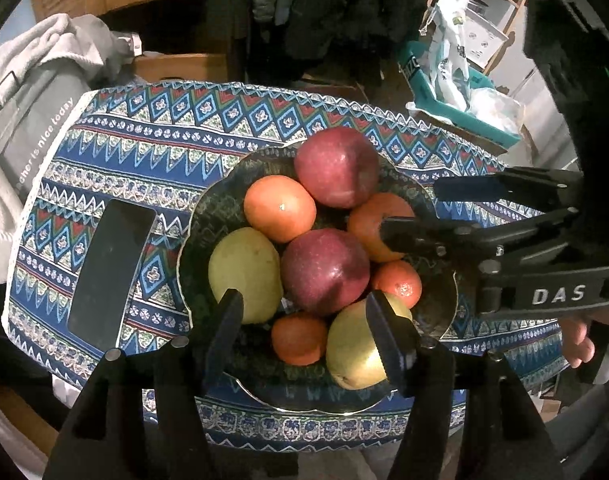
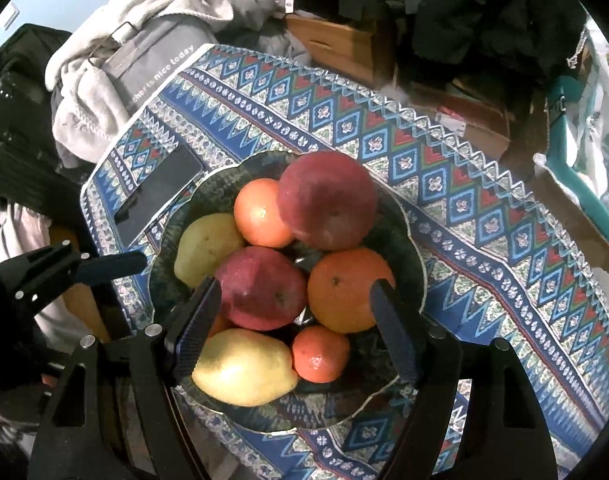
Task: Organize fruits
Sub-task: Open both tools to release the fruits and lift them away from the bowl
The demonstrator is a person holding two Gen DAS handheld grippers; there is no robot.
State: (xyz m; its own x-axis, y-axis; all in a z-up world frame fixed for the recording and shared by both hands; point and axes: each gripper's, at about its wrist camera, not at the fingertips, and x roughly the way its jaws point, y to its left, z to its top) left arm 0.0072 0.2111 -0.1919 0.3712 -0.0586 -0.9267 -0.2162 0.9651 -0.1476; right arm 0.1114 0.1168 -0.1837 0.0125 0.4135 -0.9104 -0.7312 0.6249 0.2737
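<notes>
A dark scalloped bowl [image 1: 208, 216] [image 2: 408, 240] on the patterned cloth holds the fruit. In it lie two red apples [image 1: 336, 166] [image 1: 324, 272], several oranges [image 1: 279, 208] and two yellow-green pears [image 1: 244, 272] [image 1: 356, 348]. My left gripper [image 1: 308, 304] is open and empty, hovering over the near side of the bowl. My right gripper [image 2: 292, 292] is open and empty above the bowl, its fingers either side of the lower apple [image 2: 260, 288] and big orange [image 2: 344, 288]. It reaches in from the right in the left wrist view [image 1: 408, 210].
A black phone [image 1: 112, 276] [image 2: 156, 196] lies on the cloth [image 1: 152, 140] left of the bowl. A grey bag with towels [image 1: 36, 92] sits past the table's left edge. A teal bin with plastic bags [image 1: 460, 92] stands at the far right.
</notes>
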